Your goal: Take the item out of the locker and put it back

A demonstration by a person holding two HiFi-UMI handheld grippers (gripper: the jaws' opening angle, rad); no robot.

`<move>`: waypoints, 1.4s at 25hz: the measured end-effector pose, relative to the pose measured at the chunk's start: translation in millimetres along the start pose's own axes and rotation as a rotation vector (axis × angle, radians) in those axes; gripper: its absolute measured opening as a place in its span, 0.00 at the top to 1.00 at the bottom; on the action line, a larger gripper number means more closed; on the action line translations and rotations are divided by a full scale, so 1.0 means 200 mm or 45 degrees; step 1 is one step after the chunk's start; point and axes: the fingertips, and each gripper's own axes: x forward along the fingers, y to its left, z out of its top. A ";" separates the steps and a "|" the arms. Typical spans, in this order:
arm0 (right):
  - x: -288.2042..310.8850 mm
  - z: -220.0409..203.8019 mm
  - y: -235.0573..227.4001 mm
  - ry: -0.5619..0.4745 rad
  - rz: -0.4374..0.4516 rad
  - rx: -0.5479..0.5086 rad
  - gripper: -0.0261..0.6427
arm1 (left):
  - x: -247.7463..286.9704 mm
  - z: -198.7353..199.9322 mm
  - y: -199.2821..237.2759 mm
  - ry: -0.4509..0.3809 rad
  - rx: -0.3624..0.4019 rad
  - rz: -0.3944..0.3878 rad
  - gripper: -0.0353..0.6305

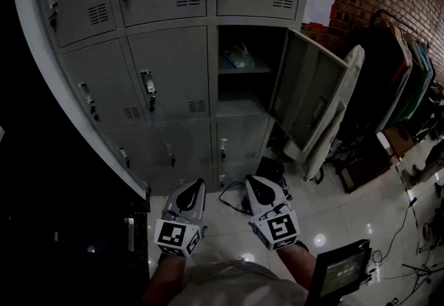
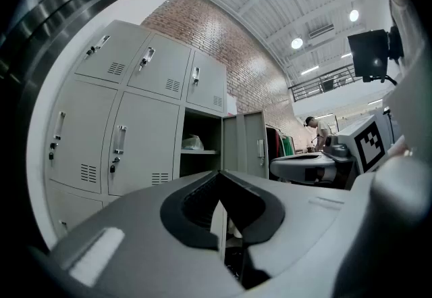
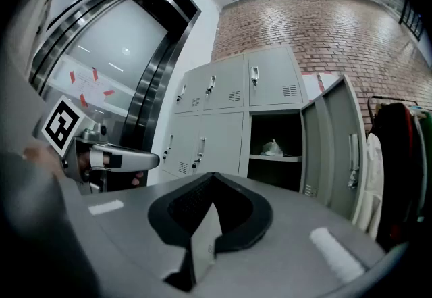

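The grey locker bank (image 1: 166,69) has one compartment standing open, its door (image 1: 305,89) swung out to the right. On that compartment's upper shelf lies a pale, crumpled bag-like item (image 1: 238,56), also visible in the left gripper view as the item (image 2: 193,143) and in the right gripper view as the item (image 3: 273,149). My left gripper (image 1: 194,187) and right gripper (image 1: 251,183) hang side by side low in front of the lockers, well short of the opening. The left gripper (image 2: 220,175) is shut and empty. The right gripper (image 3: 214,178) is shut and empty too.
A white cloth (image 1: 340,110) hangs over the open door. On the tiled floor below sit a black bag (image 1: 272,171) and a cable. A clothes rack (image 1: 409,69) stands at the right, a screen (image 1: 340,273) near my right arm, and a dark counter at the left.
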 end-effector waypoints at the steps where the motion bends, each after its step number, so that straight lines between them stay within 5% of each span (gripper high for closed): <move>1: 0.02 0.00 0.02 0.006 -0.001 -0.006 0.96 | 0.00 0.00 0.03 0.003 0.004 -0.008 0.94; 10: 0.28 -0.03 0.02 0.041 0.001 -0.037 0.96 | 0.08 -0.01 0.27 0.001 -0.023 -0.001 0.94; 21: 0.85 -0.07 -0.49 -0.040 0.040 0.018 0.96 | 0.68 -0.06 0.56 -0.014 0.025 0.077 0.94; 27: 1.09 0.05 -0.84 -0.079 0.021 0.006 0.96 | 0.98 0.07 0.64 -0.044 0.042 0.115 0.94; 35: 1.25 0.09 -0.94 -0.038 0.027 -0.036 0.95 | 1.15 0.12 0.65 -0.051 0.086 0.049 0.94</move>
